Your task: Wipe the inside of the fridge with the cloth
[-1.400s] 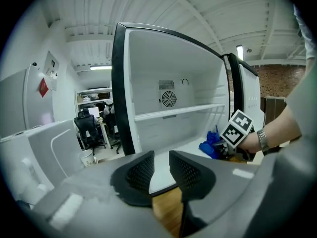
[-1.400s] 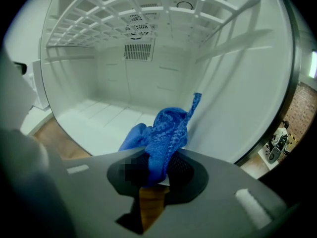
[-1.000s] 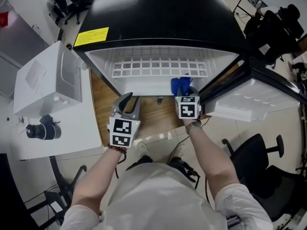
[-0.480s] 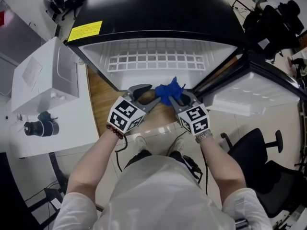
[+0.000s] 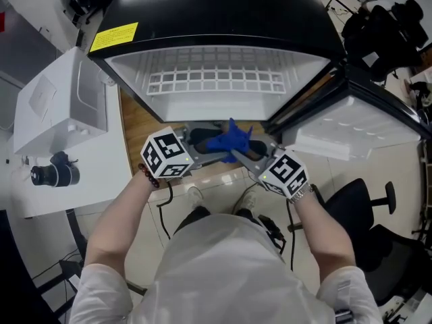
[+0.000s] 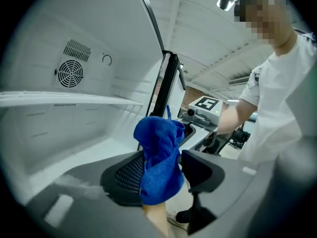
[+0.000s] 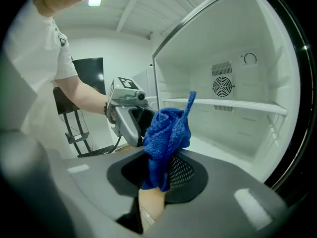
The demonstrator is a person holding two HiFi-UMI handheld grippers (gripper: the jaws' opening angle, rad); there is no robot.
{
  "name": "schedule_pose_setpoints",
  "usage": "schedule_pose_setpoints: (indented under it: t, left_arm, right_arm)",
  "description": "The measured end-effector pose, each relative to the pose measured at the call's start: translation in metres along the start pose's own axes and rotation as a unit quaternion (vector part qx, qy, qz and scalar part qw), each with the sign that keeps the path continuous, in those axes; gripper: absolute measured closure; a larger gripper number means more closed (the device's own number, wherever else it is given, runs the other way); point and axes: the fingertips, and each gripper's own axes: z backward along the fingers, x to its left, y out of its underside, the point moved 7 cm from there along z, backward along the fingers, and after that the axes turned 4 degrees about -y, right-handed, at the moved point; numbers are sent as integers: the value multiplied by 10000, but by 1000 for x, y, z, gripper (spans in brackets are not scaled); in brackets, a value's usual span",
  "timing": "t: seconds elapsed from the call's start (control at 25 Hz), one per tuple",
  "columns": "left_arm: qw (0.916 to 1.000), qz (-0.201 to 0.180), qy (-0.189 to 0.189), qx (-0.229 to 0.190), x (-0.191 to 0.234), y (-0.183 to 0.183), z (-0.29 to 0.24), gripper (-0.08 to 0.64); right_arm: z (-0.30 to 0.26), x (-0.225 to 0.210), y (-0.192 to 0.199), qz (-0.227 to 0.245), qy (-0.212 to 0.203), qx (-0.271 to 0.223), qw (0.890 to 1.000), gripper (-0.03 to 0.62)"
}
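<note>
Head view, over the person's shoulders: the black-topped fridge (image 5: 216, 19) stands wide open, its door (image 5: 364, 130) swung out to the right, its white wire shelf (image 5: 216, 81) and pale interior bare. A white box (image 5: 57, 110) sits on the table to the left. In front of the cabinet's lower lip, outside the compartment, the left gripper (image 5: 210, 142) and right gripper (image 5: 244, 152) meet tip to tip over the floor, the bunched blue cloth (image 5: 231, 139) caught between them. A second ago the right gripper alone held the cloth at the fridge's lower edge while the left hung idle, well apart; since then both have come together and the cloth has left the cabinet. The right gripper view shows its jaws pressed on the lower folds, one corner of the fabric standing up, the fridge's glass shelf (image 7: 223, 104) and round fan vent (image 7: 222, 87) behind. The left gripper view shows its own jaws drawn in against the same bundle from the opposite side, with no clear gap at either pad, so both tools appear to grip it at once. That reads as a handover or a regrip, with wiping paused. The cloth must go back inside before any wall or shelf is reached, and one tool has to let go cleanly or the cloth may drop.
</note>
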Motion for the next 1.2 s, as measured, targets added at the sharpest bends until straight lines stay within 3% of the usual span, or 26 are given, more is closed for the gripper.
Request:
schedule_pose_setpoints:
  t: [0.2,0.44,0.64,0.84,1.04,1.2]
  left_arm:
    - [9990,93,428,-20,-11,-6,-4,397]
    - [9992,14,380,122,-15,-6,-12,476]
    - [9997,-183,-137,129,-14,-7,-21,499]
    - [9954,-282,-908,-95,-3,-12,-34,502]
    - [9861,-360,-1606,-227,10,-17,-52,502]
    - [9803,-254,-1932,-315,19,-18,-70,502]
  right_arm:
    - [5,5,-2,296,-193,194,9992,518]
    - [7,8,-2,475,-121,402,9980,517]
    - [9,0,6,270,383,477,9978,496]
    - [22,-15,19,-214,1070,508,9927,470]
    - [39,-25,31,-488,1827,665,9797,468]
    - [54,-33,34,-679,2488,667,9639,491]
